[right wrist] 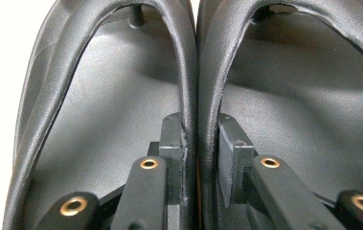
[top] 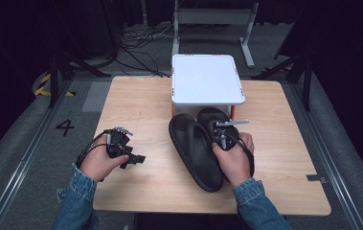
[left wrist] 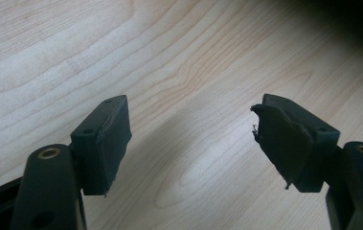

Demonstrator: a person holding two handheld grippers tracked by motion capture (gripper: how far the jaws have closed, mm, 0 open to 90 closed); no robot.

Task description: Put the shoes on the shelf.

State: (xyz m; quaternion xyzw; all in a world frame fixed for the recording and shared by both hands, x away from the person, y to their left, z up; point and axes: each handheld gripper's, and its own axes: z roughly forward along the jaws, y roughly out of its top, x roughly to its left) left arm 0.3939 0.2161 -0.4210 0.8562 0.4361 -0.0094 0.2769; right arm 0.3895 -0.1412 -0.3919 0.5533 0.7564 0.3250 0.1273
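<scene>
Two slippers (top: 196,148) edge-to-edge | right gripper (right wrist: 200,158) jaws pinching inner rims

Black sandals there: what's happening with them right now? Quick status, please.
Right gripper clamped on the touching inner straps of both black sandals. Left gripper open, over bare table. White box stands just beyond the sandals.

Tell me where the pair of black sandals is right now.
In the high view the black sandals lie side by side at the table's centre-right, before the white box, pinched together by the right gripper.
</scene>
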